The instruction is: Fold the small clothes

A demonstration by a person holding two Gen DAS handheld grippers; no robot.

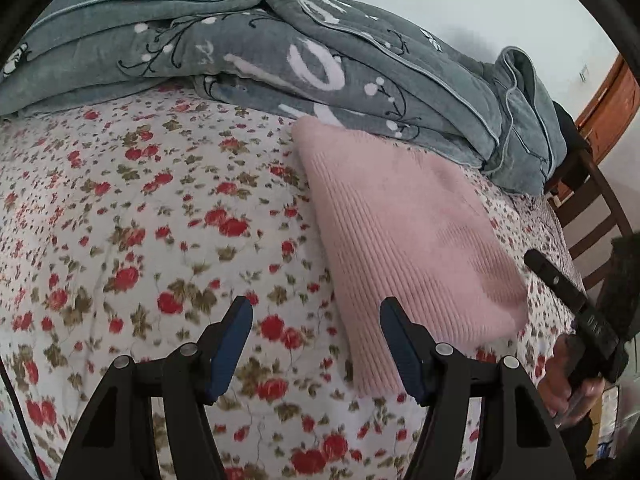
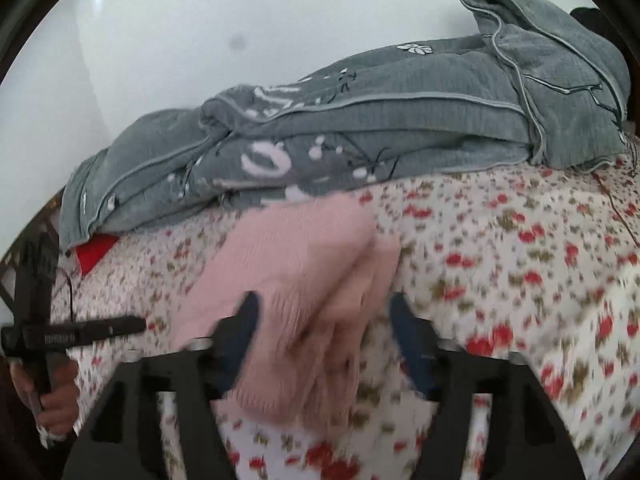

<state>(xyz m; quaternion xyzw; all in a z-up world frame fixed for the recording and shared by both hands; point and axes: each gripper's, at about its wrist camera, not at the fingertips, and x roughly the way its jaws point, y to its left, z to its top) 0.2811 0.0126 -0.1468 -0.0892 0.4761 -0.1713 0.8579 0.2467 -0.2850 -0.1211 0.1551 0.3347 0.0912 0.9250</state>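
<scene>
In the left wrist view the left gripper (image 1: 316, 344) is nearest, low in the picture. Its two blue fingers (image 1: 230, 354) stand apart with nothing between them; only the flowered bedsheet (image 1: 140, 208) shows in the gap. Just beside the right finger lies the pink knitted garment (image 1: 404, 224), folded into a flat block on the sheet, with its near corner close to that finger; whether it touches the finger I cannot tell. At the right edge a hand (image 1: 568, 384) holds the other black tool.

In the right wrist view the right gripper (image 2: 324, 340) has its jaws wide. The pink garment (image 2: 304, 280) lies in the space between the fingers, but the picture is blurred and the pads do not seem to press on it. At the left edge a hand (image 2: 56, 400) holds the left tool.

Behind the garment, a grey blanket (image 1: 280, 60) with white and black flower marks lies piled along the far side of the bed, against a white wall (image 2: 240, 20). A small red cloth (image 2: 94, 256) shows under its left end.
</scene>
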